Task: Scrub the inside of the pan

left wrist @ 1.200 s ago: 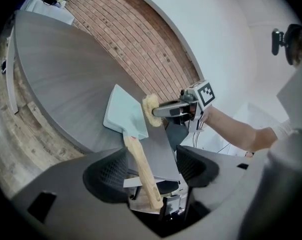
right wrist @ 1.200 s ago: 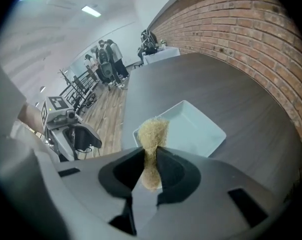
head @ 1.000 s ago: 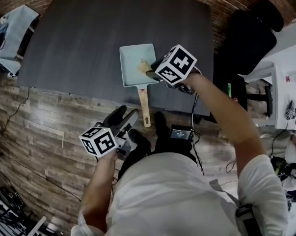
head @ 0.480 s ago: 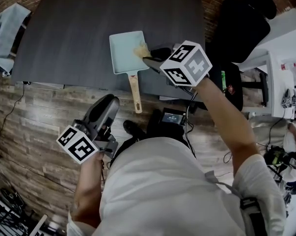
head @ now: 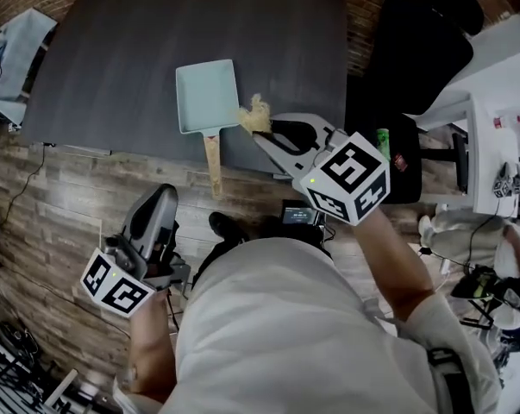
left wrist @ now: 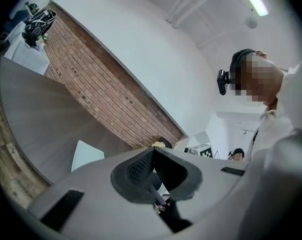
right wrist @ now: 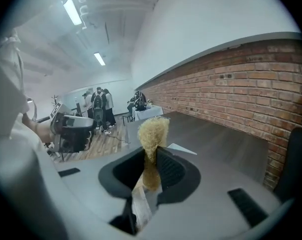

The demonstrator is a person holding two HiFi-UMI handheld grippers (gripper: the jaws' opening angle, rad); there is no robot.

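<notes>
Light-looking, rigid pan [head: 206, 96] lies at the table's [head: 113, 59] near edge, best held by its overhanging handle [head: 212, 166]; right gripper [right wrist: 153, 159] clamps the soft scrubber [right wrist: 153, 130], while left gripper [left wrist: 152, 151] has just closed empty.

The pan [head: 206, 96] has a smooth, matt pale coating and a bare wooden handle [head: 212, 164]; the scrubber [head: 256, 116] is coarse, straw-coloured fibre; the counter [head: 139, 50] is dark, matt wood grain; the floor [head: 53, 222] is wood planks; the right gripper [right wrist: 152, 154] is smooth grey plastic, its fingers [right wrist: 175, 171] black and ribbed.
</notes>
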